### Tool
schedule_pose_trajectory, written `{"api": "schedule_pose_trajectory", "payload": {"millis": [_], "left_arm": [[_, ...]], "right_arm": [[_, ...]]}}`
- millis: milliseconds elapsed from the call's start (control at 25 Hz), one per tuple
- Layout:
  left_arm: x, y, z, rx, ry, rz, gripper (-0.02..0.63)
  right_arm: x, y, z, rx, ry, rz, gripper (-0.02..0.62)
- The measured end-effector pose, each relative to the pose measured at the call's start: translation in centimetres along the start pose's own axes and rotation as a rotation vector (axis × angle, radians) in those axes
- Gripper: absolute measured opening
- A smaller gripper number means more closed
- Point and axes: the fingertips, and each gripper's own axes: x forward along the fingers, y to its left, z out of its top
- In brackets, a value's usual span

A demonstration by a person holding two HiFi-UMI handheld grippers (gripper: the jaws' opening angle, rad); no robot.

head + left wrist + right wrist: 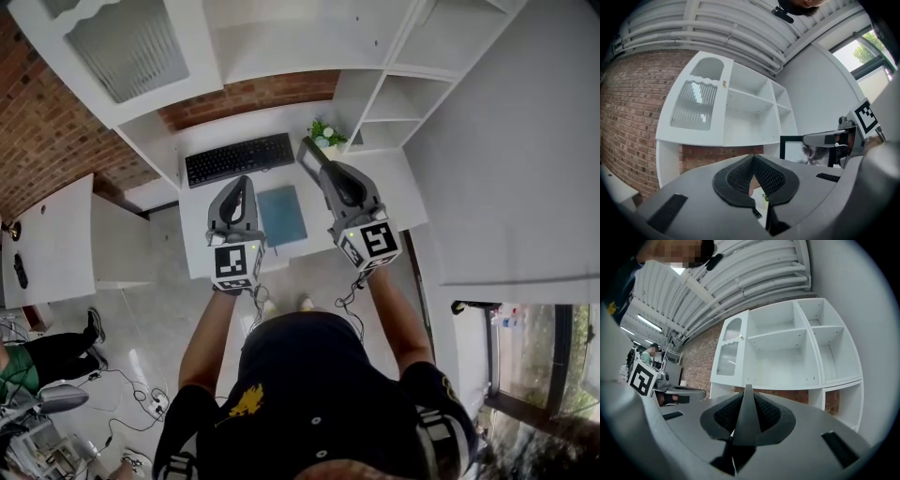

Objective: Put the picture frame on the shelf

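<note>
The picture frame (309,152) shows edge-on as a thin dark strip above the desk, and my right gripper (324,171) is shut on it. In the right gripper view the frame's edge (747,416) stands upright between the two pads. From the left gripper view the frame (796,149) shows its black border and pale picture, held off to the right. My left gripper (241,183) hovers beside it, shut with nothing in it; its pads (740,176) meet at the tip. The white shelf unit (783,350) with its bare compartments stands ahead.
On the white desk (394,187) lie a black keyboard (239,157) and a blue pad (282,216), with a small potted plant (326,134) at the back. A ribbed-glass cabinet door (694,104) closes the shelf's left side. Another person (37,361) sits at lower left.
</note>
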Motion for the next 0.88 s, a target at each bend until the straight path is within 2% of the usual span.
{"api": "schedule_pose_trajectory", "payload": {"millis": [440, 880], "left_arm": [[3.2, 1.0, 1.5, 0.012, -0.001, 0.011, 0.018], [3.8, 1.2, 2.6, 0.025, 0.009, -0.001, 0.018]], "right_arm": [[4.1, -6.2, 3.6, -0.062, -0.023, 0.028, 0.069], [7.4, -8.7, 6.6, -0.123, -0.006, 0.146, 0.069]]}}
